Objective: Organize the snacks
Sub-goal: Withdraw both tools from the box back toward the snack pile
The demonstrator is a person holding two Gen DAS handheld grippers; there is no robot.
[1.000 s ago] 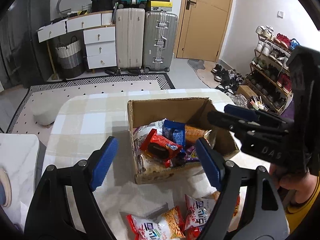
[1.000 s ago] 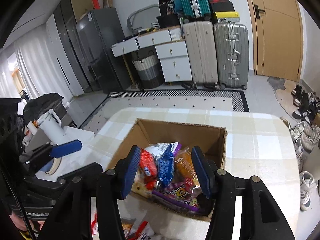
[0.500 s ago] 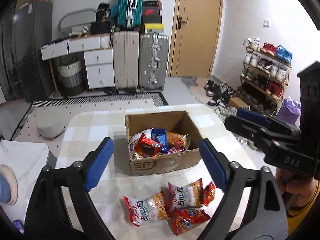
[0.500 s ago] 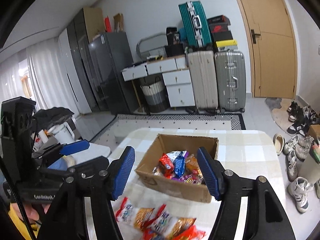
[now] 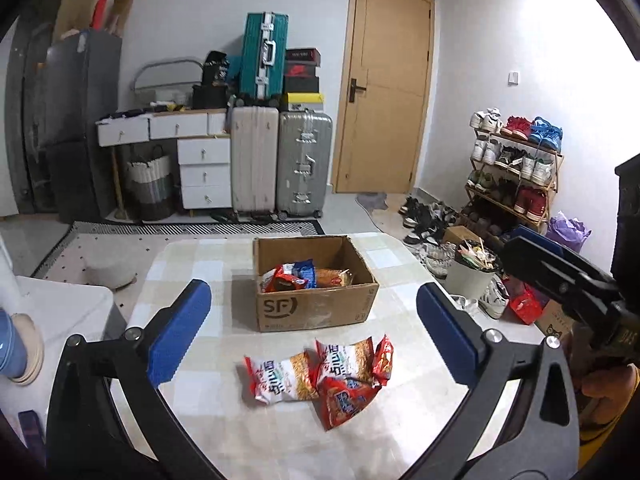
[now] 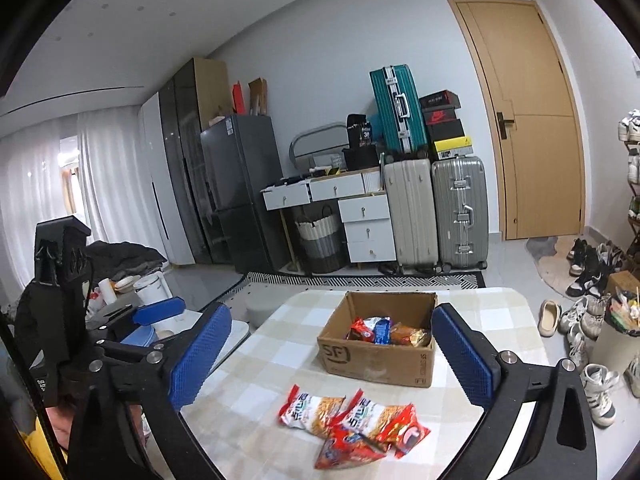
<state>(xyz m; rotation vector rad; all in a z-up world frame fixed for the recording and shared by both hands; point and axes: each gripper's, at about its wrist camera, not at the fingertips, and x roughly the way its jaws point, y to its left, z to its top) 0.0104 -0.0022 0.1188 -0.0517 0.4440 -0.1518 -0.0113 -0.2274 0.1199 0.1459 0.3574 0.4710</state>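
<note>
Snacks [image 5: 320, 376] lie loose on the checked table [image 5: 200, 264] just in front of the cardboard box [image 5: 316, 312], which already holds several packets. We hold the left gripper [image 5: 312, 332] and right gripper [image 6: 332, 356] back from the pile, jaws just opened wide, nothing between them. For the next pick we judge it best to single out the outermost white packet [image 5: 280, 376], close on its crimped end, lift clear, and release low inside the box
</note>
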